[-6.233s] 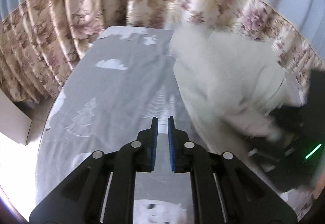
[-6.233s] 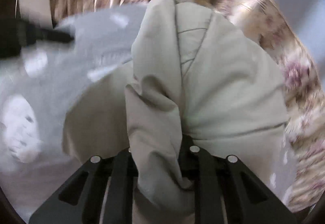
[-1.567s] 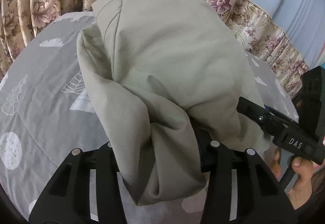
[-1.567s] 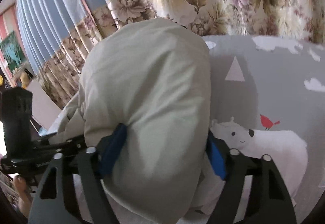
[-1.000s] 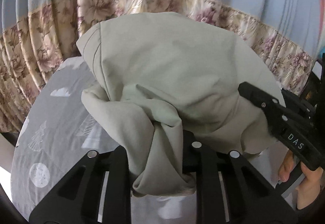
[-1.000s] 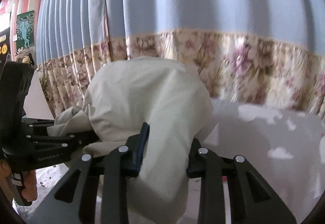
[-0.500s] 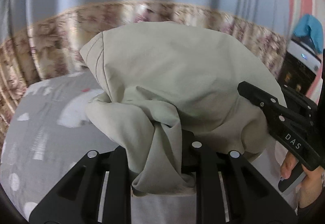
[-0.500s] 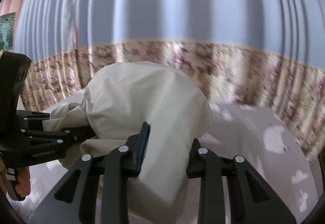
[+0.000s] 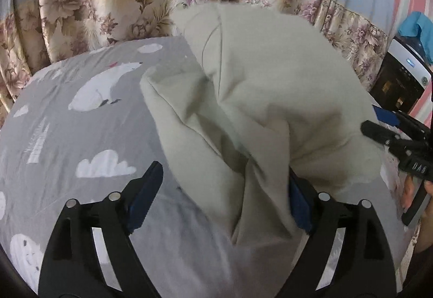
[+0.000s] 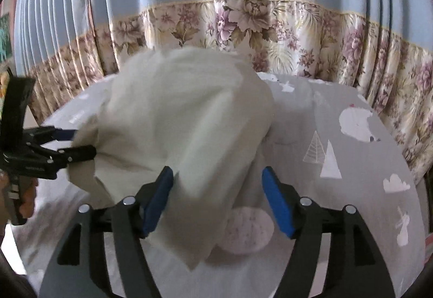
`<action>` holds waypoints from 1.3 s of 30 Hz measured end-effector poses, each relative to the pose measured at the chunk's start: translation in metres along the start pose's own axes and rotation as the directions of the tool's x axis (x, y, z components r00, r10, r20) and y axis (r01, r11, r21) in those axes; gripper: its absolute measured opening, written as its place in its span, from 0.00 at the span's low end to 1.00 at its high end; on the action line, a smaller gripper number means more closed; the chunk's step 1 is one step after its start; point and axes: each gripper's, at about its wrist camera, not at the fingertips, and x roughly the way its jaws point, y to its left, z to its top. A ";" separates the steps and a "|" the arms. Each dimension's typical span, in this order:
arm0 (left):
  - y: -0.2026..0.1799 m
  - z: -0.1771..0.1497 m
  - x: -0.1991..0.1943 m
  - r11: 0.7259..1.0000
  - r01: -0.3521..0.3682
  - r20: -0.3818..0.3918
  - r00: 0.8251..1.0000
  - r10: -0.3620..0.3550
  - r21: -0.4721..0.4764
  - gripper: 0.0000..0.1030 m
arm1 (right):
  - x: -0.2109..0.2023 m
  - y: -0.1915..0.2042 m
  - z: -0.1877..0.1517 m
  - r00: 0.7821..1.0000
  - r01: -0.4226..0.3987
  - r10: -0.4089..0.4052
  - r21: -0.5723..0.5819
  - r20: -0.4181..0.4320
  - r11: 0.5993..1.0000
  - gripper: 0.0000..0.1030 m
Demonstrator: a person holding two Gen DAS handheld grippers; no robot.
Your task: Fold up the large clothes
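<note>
A large pale beige garment (image 9: 257, 98) lies bunched in a heap on the grey printed bedsheet (image 9: 81, 122). My left gripper (image 9: 222, 189) is open, its blue pads spread wide, with a fold of the garment lying loose between them. My right gripper (image 10: 216, 189) is also open, with the garment's (image 10: 184, 119) edge draped between its blue pads (image 10: 157, 198). Each gripper shows at the edge of the other's view: the right one (image 9: 389, 130) and the left one (image 10: 67, 143).
Floral and blue curtains (image 10: 243, 27) hang close behind the bed. A dark appliance with a blue cloth on top (image 9: 400, 73) stands at the right. The sheet (image 10: 351, 149) continues to the right of the garment.
Both grippers have opened and let go of the garment. The garment has come down from being held up and now rests on the bed.
</note>
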 end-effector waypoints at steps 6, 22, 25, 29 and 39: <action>-0.005 0.022 -0.021 0.999 -0.037 0.062 0.997 0.037 0.004 0.93 | -0.005 -0.009 0.016 0.999 0.021 -0.022 0.043 0.034 0.999 0.69; 0.040 0.029 0.046 0.993 -0.114 -0.070 0.991 0.116 0.026 0.97 | 0.021 0.004 0.018 0.999 0.022 -0.022 -0.015 0.033 1.000 0.88; 0.044 0.016 0.025 0.996 -0.092 -0.065 0.994 0.091 -0.018 0.96 | 0.000 0.017 0.000 0.999 -0.034 0.035 -0.020 0.035 0.999 0.88; 0.027 -0.002 0.003 1.000 -0.011 -0.039 0.999 0.010 -0.014 0.96 | -0.005 0.026 -0.015 1.000 -0.007 0.007 -0.048 0.008 0.999 0.88; 0.016 -0.020 -0.011 0.993 -0.117 -0.014 0.993 0.117 -0.033 0.97 | -0.024 0.036 -0.027 0.998 0.059 -0.057 -0.055 0.038 0.997 0.95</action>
